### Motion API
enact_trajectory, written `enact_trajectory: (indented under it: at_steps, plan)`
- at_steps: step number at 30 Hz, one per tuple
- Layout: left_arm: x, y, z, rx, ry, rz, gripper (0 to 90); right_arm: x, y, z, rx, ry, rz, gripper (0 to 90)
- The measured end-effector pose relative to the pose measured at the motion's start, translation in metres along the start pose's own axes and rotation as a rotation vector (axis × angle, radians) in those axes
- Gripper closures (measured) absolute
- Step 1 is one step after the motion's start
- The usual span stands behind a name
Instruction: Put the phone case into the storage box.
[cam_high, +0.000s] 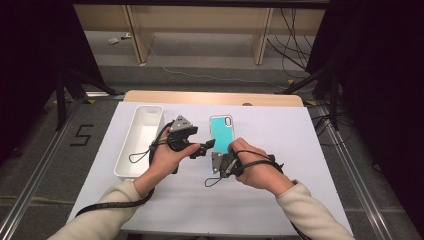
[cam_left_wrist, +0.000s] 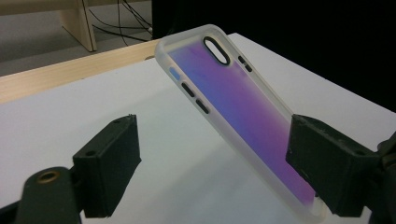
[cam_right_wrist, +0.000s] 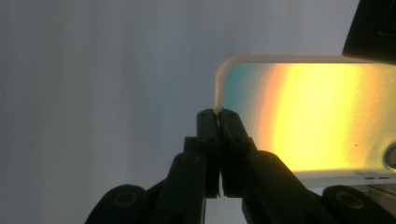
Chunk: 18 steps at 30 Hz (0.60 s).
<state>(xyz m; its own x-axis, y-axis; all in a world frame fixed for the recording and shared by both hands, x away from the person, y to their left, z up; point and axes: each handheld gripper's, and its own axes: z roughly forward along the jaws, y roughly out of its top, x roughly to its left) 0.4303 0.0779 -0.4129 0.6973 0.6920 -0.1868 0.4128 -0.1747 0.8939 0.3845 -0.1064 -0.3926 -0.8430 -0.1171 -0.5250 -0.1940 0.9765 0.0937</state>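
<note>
A phone case with a clear rim and an iridescent back sits mid-table; it looks teal from above, purple in the left gripper view and yellow in the right gripper view. My right gripper is shut on the rim near a corner of the case's near end, and in the high view it is just below the case. The case stands tilted over the table. My left gripper is open, its jaws on either side of the case's lower end, and it comes in from the left.
An empty long white tray lies left of the left hand on the white table top. A wooden strip runs along the far edge. Beyond it are floor, cables and black stands.
</note>
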Motion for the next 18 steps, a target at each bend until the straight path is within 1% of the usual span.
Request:
enact_trajectory:
  at_steps: [1, 2, 3, 4, 5, 6, 11, 12, 13, 14, 16, 17, 18]
  plan:
    - [0.0, 0.0, 0.001, -0.005, -0.002, -0.002, 17.2, 0.0, 0.0, 0.0, 0.0, 0.0, 0.0, 88.9]
    - [0.0, 0.0, 0.003, 0.005, -0.007, -0.005, 19.0, 0.001, 0.0, -0.001, 0.004, 0.0, 0.023, 88.9]
    - [0.0, 0.0, 0.003, 0.005, -0.007, -0.005, 19.3, 0.001, 0.0, -0.001, 0.004, 0.0, 0.023, 88.9]
    - [-0.001, 0.0, 0.005, 0.012, -0.012, -0.006, 19.7, 0.003, 0.001, -0.002, 0.013, 0.002, 0.044, 88.9]
    - [-0.001, 0.0, 0.005, 0.012, -0.012, -0.006, 20.3, 0.003, 0.001, -0.002, 0.012, 0.0, 0.043, 88.9]
    - [-0.001, 0.0, 0.008, 0.014, -0.018, -0.017, 21.4, 0.002, 0.001, -0.002, 0.012, -0.001, 0.043, 88.9]
    - [-0.002, 0.0, 0.011, 0.018, -0.033, -0.024, 25.4, 0.002, 0.001, -0.003, 0.011, -0.006, 0.038, 88.9]
    - [-0.002, 0.001, 0.011, 0.02, -0.036, -0.031, 28.8, 0.002, 0.002, -0.003, 0.011, -0.005, 0.029, 88.9]
    - [-0.003, 0.001, 0.012, 0.02, -0.041, -0.035, 28.8, 0.002, 0.002, -0.003, 0.011, -0.005, 0.029, 88.9]
    - [-0.003, 0.001, 0.012, 0.018, -0.048, -0.038, 31.3, -0.001, 0.002, -0.002, 0.002, -0.016, -0.004, 88.9]
    - [-0.004, 0.001, 0.013, 0.02, -0.053, -0.042, 34.4, 0.0, 0.002, -0.002, 0.005, -0.014, 0.003, 88.9]
    - [-0.004, 0.0, 0.014, 0.022, -0.05, -0.048, 35.7, 0.002, 0.003, -0.002, 0.007, -0.005, 0.024, 88.9]
    - [-0.004, 0.001, 0.013, 0.026, -0.052, -0.052, 35.7, 0.002, 0.003, -0.002, 0.007, -0.005, 0.024, 88.9]
